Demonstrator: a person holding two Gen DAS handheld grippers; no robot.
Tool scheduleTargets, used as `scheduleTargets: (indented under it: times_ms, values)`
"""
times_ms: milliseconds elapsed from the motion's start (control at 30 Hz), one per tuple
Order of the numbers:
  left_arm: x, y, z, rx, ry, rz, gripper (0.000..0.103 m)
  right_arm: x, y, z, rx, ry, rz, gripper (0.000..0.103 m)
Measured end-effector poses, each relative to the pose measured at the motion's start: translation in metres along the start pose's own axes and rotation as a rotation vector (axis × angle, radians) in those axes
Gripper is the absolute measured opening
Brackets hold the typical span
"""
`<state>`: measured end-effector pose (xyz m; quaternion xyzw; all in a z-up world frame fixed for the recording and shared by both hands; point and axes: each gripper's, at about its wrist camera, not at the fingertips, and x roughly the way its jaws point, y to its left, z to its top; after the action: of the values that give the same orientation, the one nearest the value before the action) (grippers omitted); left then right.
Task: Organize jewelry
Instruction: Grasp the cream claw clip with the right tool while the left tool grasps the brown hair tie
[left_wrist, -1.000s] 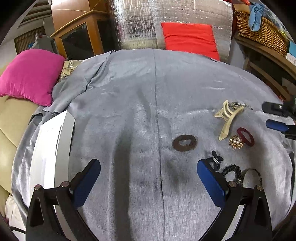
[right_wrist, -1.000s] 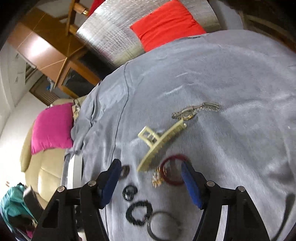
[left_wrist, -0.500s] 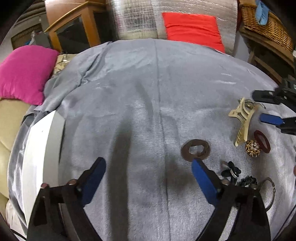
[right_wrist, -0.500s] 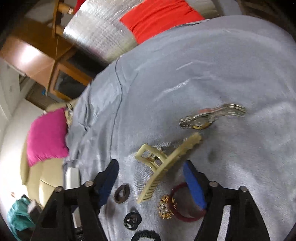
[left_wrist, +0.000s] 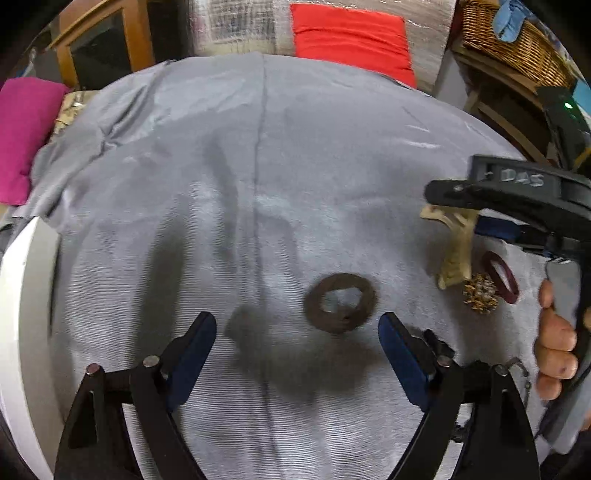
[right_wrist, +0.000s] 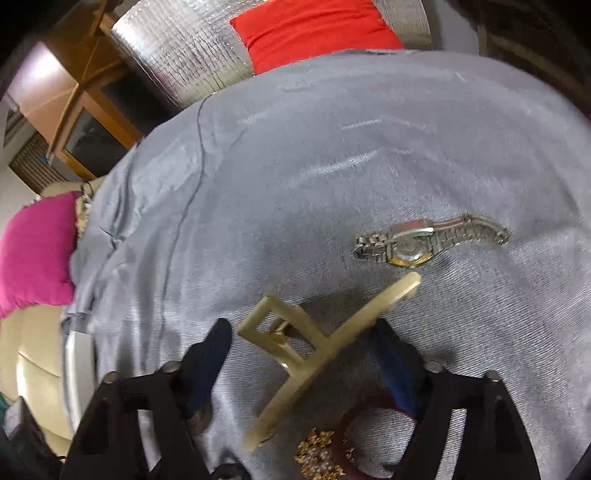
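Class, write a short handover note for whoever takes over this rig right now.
Left gripper: jaws open, just been closing, nothing between them; brown ring lies ahead.
Right gripper: jaws open, just been closing, straddling the cream hair claw, not gripping.
Watch, gold brooch and maroon hair tie lie loose on the grey cloth.
Nothing lifted yet; everything remains.

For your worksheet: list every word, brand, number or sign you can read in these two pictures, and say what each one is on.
"DAS": raised letters on the black body of the right hand-held gripper, seen from the left wrist; possibly only part of a longer word.
Watch: it shows no readable text.
Nothing else carries readable text.
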<state>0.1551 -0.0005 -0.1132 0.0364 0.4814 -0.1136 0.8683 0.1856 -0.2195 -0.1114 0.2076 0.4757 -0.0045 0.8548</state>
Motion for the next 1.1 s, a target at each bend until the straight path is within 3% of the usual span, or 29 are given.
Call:
scheduleTargets:
  times_ms: [67,267,533,700,733,767,833,1000,1033,1067,1100]
  values:
    - [0.002,-0.004,-0.002,0.006,0.011,-0.023,0.059,0.0,0.002,-0.001,-0.019,-0.013,-0.025,0.068]
    - [0.008,-0.011,-0.002,0.017,0.024,-0.045,0.01,-0.007,-0.001,-0.003,-0.035,-0.059,-0.018,0.064]
    - [-0.009,-0.002,0.002,-0.018,-0.054,-0.056,0.005,-0.025,-0.006,-0.002,-0.034,-0.115,0.046,0.064]
    - [-0.009,0.004,0.005,-0.05,-0.049,-0.087,0.007,-0.04,-0.008,-0.001,-0.023,-0.155,0.075,0.064]
    - [-0.006,0.005,0.005,-0.06,-0.035,-0.11,0.019,-0.041,-0.009,-0.001,-0.017,-0.155,0.083,0.064]
    - [-0.004,0.006,0.006,-0.069,-0.024,-0.123,0.045,-0.041,-0.01,-0.001,-0.016,-0.155,0.084,0.064]
    - [-0.002,0.003,0.007,-0.071,-0.041,-0.088,0.074,-0.041,-0.011,-0.003,-0.016,-0.153,0.081,0.064]
    - [0.005,-0.014,0.011,-0.036,-0.044,-0.06,0.073,-0.036,-0.013,-0.004,-0.013,-0.138,0.077,0.064]
    - [0.01,-0.016,0.011,-0.03,-0.028,-0.044,0.061,-0.036,-0.014,-0.004,-0.012,-0.139,0.076,0.064]
    - [0.019,-0.018,0.011,-0.023,0.003,-0.033,0.035,-0.036,-0.014,-0.003,-0.012,-0.139,0.075,0.064]
    - [0.024,-0.017,0.011,-0.025,0.017,-0.032,0.031,-0.036,-0.015,-0.003,-0.012,-0.139,0.075,0.064]
